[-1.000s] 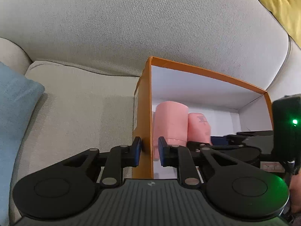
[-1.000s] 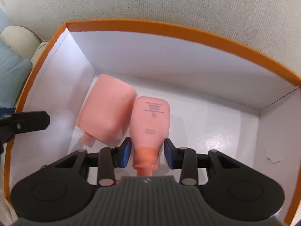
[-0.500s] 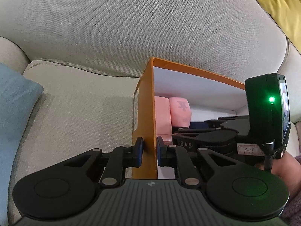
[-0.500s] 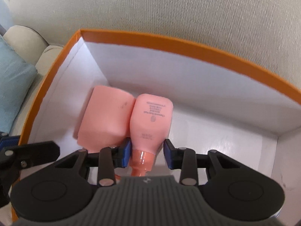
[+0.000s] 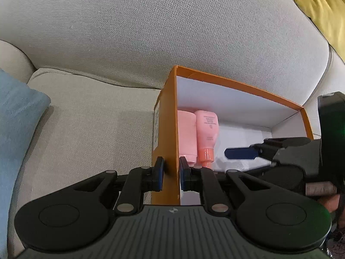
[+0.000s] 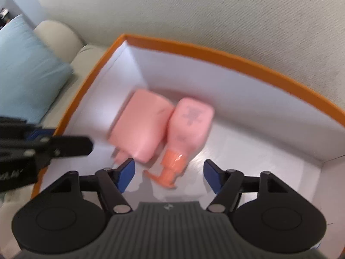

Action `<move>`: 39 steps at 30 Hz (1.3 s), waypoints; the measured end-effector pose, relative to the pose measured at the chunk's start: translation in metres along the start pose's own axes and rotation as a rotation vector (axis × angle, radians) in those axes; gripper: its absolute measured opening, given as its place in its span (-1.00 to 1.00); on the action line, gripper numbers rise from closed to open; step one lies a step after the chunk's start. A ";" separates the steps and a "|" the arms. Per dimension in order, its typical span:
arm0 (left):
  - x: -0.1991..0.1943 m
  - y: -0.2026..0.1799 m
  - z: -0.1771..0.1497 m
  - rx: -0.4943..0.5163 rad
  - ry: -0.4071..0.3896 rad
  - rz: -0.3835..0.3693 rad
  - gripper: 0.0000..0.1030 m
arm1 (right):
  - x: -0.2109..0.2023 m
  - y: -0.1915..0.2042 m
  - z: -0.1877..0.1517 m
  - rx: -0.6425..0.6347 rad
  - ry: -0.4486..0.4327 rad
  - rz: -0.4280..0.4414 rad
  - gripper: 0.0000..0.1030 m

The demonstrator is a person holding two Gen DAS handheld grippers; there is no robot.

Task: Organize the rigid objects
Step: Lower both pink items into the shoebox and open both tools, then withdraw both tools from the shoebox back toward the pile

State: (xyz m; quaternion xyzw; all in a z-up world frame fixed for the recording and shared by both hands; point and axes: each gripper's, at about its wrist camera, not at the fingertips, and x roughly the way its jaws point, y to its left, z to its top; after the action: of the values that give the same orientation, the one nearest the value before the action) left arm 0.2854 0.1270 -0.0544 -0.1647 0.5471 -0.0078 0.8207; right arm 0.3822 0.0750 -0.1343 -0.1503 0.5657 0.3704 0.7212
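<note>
An orange box with a white inside [image 5: 166, 129] [image 6: 215, 56] stands on the sofa seat. Two pink bottles lie side by side on its floor: a wide one [image 5: 186, 133] [image 6: 140, 127] and a slimmer pump bottle [image 5: 206, 133] [image 6: 189, 127] with an orange neck. My left gripper [image 5: 170, 173] is shut on the box's left wall, one pad on each side. My right gripper [image 6: 169, 172] hovers inside the box with its jaws opening wide; the pump bottle's neck lies between them, untouched. In the left wrist view the right gripper's fingers [image 5: 239, 153] reach in from the right.
The grey sofa backrest [image 5: 172, 32] rises right behind the box. A light blue cushion [image 5: 17, 129] [image 6: 23, 69] lies to the left on the seat [image 5: 86, 129]. A yellow cloth [image 5: 319, 4] hangs at the top right. The box's right half is bare white floor [image 6: 258, 151].
The right gripper's jaws have spread apart and let go of the pump bottle, which now lies beside the wide bottle. The left gripper has closed onto the box wall and stays put.
</note>
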 end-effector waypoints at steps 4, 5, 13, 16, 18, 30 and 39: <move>-0.001 -0.003 0.001 0.008 -0.003 0.011 -0.70 | 0.008 0.016 0.002 -0.080 0.008 0.008 0.35; -0.001 -0.004 0.001 0.011 -0.003 0.014 -0.70 | 0.011 0.020 0.004 -0.090 -0.003 -0.004 0.28; -0.001 -0.002 0.000 0.011 -0.008 0.015 -0.71 | 0.032 0.009 0.015 -0.002 -0.043 -0.037 -0.13; -0.001 -0.001 -0.001 0.005 -0.006 0.012 -0.71 | 0.034 0.012 0.014 -0.024 -0.053 -0.040 -0.13; -0.003 0.000 -0.002 -0.004 -0.003 0.009 -0.68 | 0.033 0.018 0.012 -0.046 -0.062 -0.046 -0.09; -0.051 -0.013 -0.031 0.037 -0.207 0.021 -0.49 | -0.056 0.009 -0.062 0.112 -0.278 -0.128 0.00; -0.099 -0.037 -0.076 0.114 -0.329 0.005 -0.49 | -0.152 0.009 -0.164 0.192 -0.524 -0.286 0.00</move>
State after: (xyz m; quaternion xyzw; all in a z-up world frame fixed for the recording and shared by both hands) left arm 0.1838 0.0917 0.0181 -0.1157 0.4045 -0.0095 0.9072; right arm 0.2473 -0.0785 -0.0426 -0.0590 0.3660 0.2365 0.8981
